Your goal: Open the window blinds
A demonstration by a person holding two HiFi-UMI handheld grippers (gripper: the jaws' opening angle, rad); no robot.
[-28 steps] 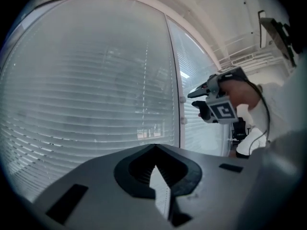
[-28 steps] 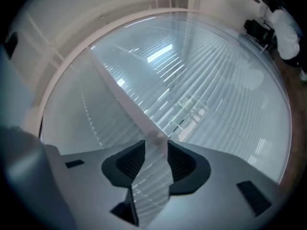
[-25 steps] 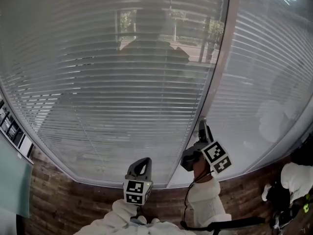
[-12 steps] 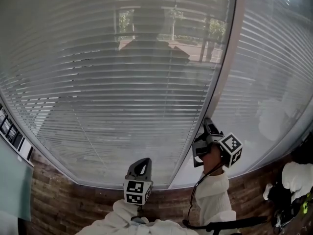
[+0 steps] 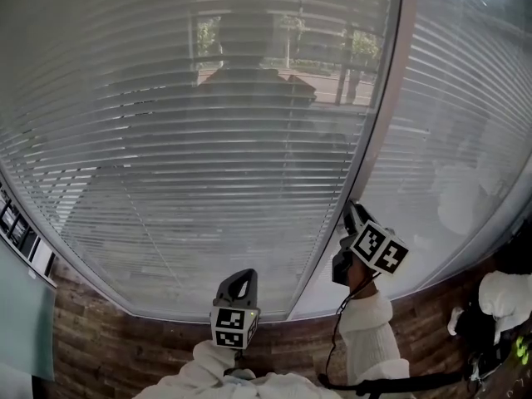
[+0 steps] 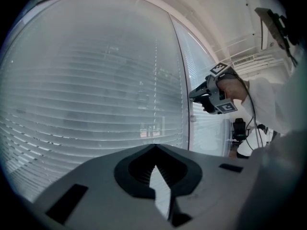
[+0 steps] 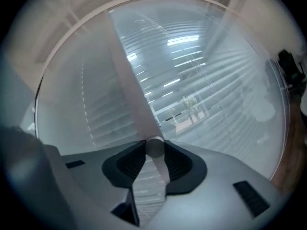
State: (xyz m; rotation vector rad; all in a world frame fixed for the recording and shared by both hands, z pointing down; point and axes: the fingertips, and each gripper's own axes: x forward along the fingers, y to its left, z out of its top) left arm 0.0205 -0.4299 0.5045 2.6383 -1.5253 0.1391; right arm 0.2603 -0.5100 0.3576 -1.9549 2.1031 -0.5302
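Note:
White slatted blinds [image 5: 208,140] cover the big window, and their slats lie nearly flat against the glass. A pale upright frame post [image 5: 378,140] divides the window. My right gripper [image 5: 351,212] points level at this post and is shut on a small round grey knob [image 7: 154,146], which sits pinched between the ribbed pads. In the left gripper view the right gripper [image 6: 194,95] reaches the post from the right. My left gripper [image 5: 241,274] hangs low in front of the blinds, away from them, its jaw tips [image 6: 154,147] together with nothing between them.
A brown wood-look wall strip [image 5: 100,339] runs under the window sill. White bundled things [image 5: 507,293] and a dark chair [image 6: 240,128] stand at the right. A second small round knob [image 6: 193,118] sits lower on the post.
The right gripper has rolled about its own line while staying on the knob; its marker cube shows a different face and tilt. The left gripper has kept still.

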